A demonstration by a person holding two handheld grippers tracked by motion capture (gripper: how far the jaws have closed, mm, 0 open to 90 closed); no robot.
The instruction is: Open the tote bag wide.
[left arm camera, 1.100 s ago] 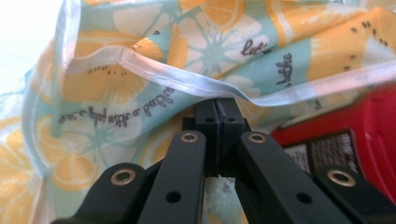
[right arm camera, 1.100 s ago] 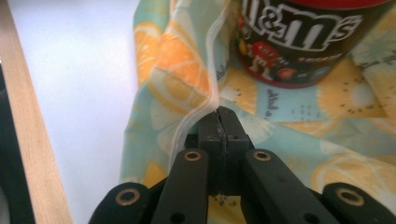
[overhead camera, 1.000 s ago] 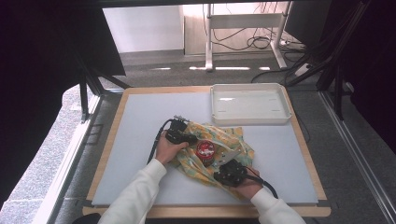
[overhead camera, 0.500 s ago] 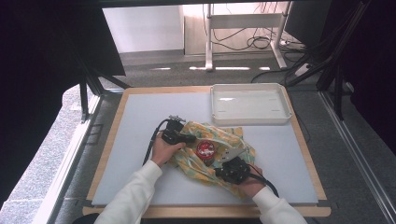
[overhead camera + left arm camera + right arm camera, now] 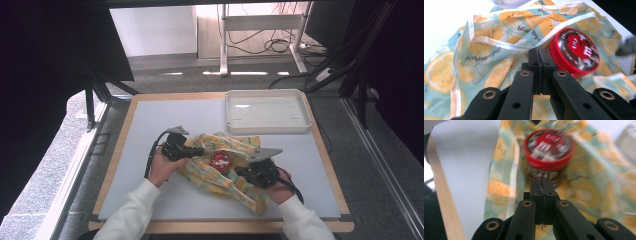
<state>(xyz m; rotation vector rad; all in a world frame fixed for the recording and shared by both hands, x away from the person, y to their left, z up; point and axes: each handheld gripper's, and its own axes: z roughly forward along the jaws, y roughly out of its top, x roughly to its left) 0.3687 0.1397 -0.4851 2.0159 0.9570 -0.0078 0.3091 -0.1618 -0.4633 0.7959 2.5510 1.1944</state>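
A grey table (image 5: 150,130) carries a white tray (image 5: 267,111); near the tray lies a citrus-print cloth (image 5: 220,167) with a red-lidded jar (image 5: 220,160) on it. The left gripper (image 5: 539,53), beside the jar, is clenched on the cloth. The right gripper (image 5: 543,185) likewise pinches cloth just before the jar.

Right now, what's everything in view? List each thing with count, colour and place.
cloth: one, orange-slice print on pale green, crumpled at table centre
ribbon: one, white, looped over the cloth
jar: one, red lid, on the cloth between the grippers
tray: one, white, far right of the table
table: one, pale top with wooden edge
left gripper: one, black, jaws together at the cloth's left edge
right gripper: one, black, jaws together beside the jar
sleeves: two, white, near edge
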